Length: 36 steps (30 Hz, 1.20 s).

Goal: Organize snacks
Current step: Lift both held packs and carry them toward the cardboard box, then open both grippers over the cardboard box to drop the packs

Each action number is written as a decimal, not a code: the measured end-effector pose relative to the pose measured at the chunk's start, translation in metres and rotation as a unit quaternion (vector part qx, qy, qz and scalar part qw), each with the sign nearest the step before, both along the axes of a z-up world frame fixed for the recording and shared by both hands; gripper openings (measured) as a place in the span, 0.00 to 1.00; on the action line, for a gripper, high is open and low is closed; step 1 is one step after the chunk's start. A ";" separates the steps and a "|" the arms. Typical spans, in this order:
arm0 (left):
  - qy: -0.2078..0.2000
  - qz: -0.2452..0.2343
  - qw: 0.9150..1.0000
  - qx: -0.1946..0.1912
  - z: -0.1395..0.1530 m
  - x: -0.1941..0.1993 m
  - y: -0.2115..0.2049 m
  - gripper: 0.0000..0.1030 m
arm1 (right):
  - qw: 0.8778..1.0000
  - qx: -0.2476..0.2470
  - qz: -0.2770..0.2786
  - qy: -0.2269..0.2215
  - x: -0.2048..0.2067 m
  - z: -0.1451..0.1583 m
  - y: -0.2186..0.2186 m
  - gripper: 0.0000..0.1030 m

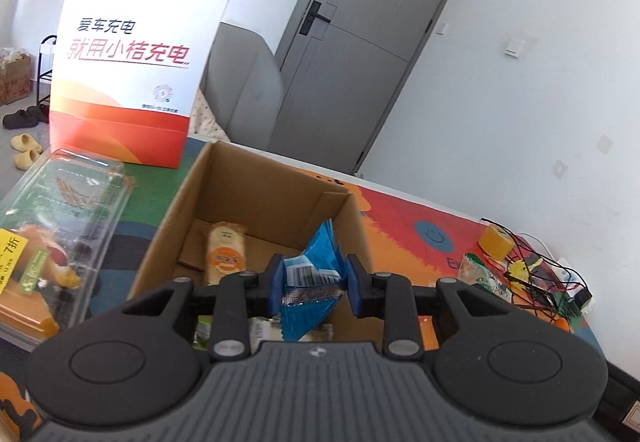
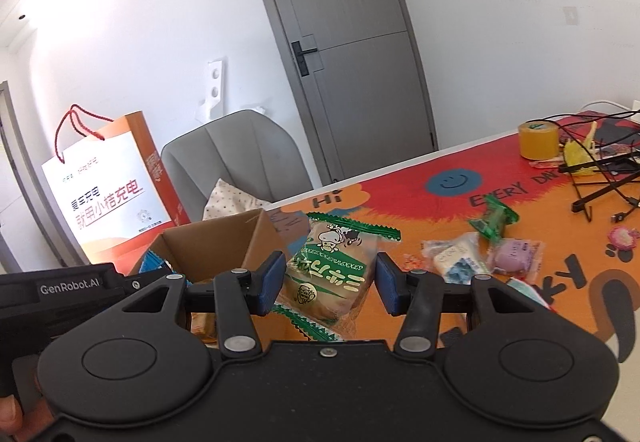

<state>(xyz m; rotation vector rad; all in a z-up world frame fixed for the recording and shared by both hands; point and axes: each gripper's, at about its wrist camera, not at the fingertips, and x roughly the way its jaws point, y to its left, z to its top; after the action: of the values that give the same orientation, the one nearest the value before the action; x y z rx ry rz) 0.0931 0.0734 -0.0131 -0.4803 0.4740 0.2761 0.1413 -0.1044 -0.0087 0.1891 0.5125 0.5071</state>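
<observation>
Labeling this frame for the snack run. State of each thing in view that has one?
left gripper: shut on blue snack packet, held over the box
right gripper: shut on green-trimmed snack pack, held off the table
cardboard box: open, orange-label snack lying inside
clear clamshell box: lid closed
gift bag: standing upright
door: closed

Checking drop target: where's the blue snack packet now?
Left wrist view, centre: blue snack packet clamped in the left hand-held gripper, over the open cardboard box.
</observation>
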 end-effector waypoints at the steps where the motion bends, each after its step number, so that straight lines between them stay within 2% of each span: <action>1: 0.002 0.004 1.000 0.000 0.000 -0.001 0.003 0.32 | 1.000 -0.001 0.003 0.000 0.000 0.001 0.004 0.48; 3: 0.002 0.010 1.000 -0.004 -0.001 -0.003 0.010 0.36 | 1.000 -0.003 0.011 -0.001 0.000 0.002 0.012 0.48; 5: 0.000 0.017 1.000 -0.006 -0.001 -0.005 0.016 0.49 | 1.000 -0.006 0.017 -0.003 0.000 0.003 0.020 0.48; 8: -0.005 0.033 0.999 0.004 0.001 -0.010 0.025 0.58 | 1.000 -0.009 0.027 -0.006 0.000 0.005 0.032 0.48; 22: -0.004 0.066 0.998 0.008 0.003 -0.017 0.055 0.69 | 0.998 -0.010 0.070 -0.002 0.010 0.005 0.079 0.48; 25: -0.001 0.072 0.997 0.006 0.002 -0.017 0.060 0.72 | 0.996 0.010 0.090 -0.002 0.012 0.005 0.083 0.58; 26: 0.000 0.074 0.997 0.005 0.002 -0.017 0.060 0.74 | 0.996 0.013 0.088 0.001 0.013 0.005 0.083 0.70; 27: 0.002 0.076 0.997 0.004 0.002 -0.016 0.061 0.74 | 0.997 0.013 0.081 0.001 0.013 0.005 0.082 0.75; 36: 0.008 0.056 0.998 0.012 0.002 -0.007 0.035 0.84 | 0.999 0.004 0.041 0.008 0.014 0.004 0.048 0.78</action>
<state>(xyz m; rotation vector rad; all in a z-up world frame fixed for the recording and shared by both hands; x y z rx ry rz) 0.0865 0.1088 -0.0111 -0.4822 0.4606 0.3925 0.1549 -0.0560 -0.0048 0.1807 0.5354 0.5872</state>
